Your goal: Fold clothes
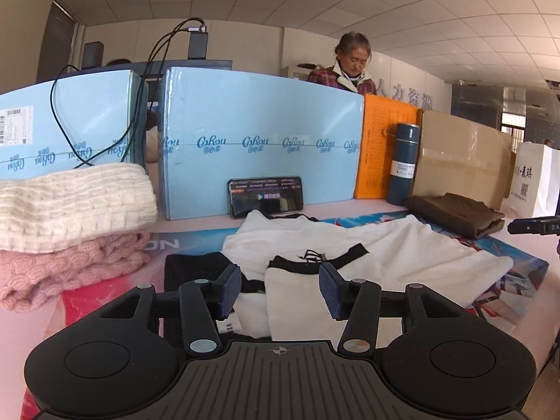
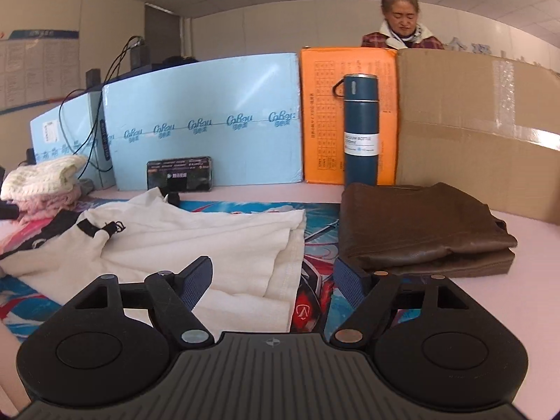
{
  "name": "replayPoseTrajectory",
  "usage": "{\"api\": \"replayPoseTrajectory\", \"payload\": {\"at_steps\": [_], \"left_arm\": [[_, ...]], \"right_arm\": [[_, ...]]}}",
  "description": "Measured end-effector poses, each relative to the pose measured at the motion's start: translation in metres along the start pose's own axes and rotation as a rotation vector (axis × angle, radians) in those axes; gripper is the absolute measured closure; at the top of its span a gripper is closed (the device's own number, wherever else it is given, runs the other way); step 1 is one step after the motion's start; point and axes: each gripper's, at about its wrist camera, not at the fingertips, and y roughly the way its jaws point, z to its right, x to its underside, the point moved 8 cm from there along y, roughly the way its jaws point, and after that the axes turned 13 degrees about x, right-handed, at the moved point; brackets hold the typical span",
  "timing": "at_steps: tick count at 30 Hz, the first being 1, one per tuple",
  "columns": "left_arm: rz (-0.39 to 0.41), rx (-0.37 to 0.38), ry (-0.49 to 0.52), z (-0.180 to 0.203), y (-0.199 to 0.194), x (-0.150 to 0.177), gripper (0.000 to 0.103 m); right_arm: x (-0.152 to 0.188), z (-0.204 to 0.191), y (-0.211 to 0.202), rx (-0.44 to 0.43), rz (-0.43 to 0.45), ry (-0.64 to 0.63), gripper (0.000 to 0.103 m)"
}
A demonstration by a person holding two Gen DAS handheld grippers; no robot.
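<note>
A white garment with black trim (image 1: 367, 245) lies partly folded on a colourful printed mat (image 1: 525, 269). Just above its black-edged neckline hovers my left gripper (image 1: 280, 288), open, with nothing between the pads. The right wrist view shows the same white garment (image 2: 196, 241) spread to the left. My right gripper (image 2: 273, 280) stands open over the garment's right hem and the mat (image 2: 315, 231), holding nothing. A folded brown garment (image 2: 420, 231) lies just ahead to its right, and it also shows as the brown garment (image 1: 455, 213) at the far right.
Folded cream knit (image 1: 70, 203) on pink knit (image 1: 63, 266) sits at the left. Along the back stand blue boxes (image 1: 262, 140), a phone (image 1: 266, 196), an orange box (image 1: 381, 147), a teal bottle (image 1: 402, 164), a cardboard box (image 1: 462, 154) and a white bag (image 1: 535, 178). A person (image 1: 350, 70) stands behind them.
</note>
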Motion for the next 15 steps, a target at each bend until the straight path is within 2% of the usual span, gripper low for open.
{"api": "replayPoseTrajectory", "payload": {"at_steps": [3,7,10,12,15], "left_arm": [[-0.059,0.031,0.066,0.025,-0.009,0.023,0.050],[-0.152,0.049,0.118,0.043,-0.006,0.050,0.050],[-0.152,0.050,0.090,0.041,-0.004,0.055,0.051],[-0.152,0.036,0.060,0.036,-0.002,0.056,0.051],[-0.143,0.047,-0.015,0.026,-0.001,0.056,0.053]], "right_arm": [[0.012,0.008,-0.012,0.049,-0.092,0.178,0.025],[0.030,-0.001,-0.019,0.027,-0.211,0.310,0.025],[0.039,-0.008,-0.014,-0.023,-0.294,0.428,0.025],[0.045,-0.010,-0.007,-0.026,-0.334,0.486,0.025],[0.047,-0.012,-0.001,-0.023,-0.335,0.527,0.026]]}}
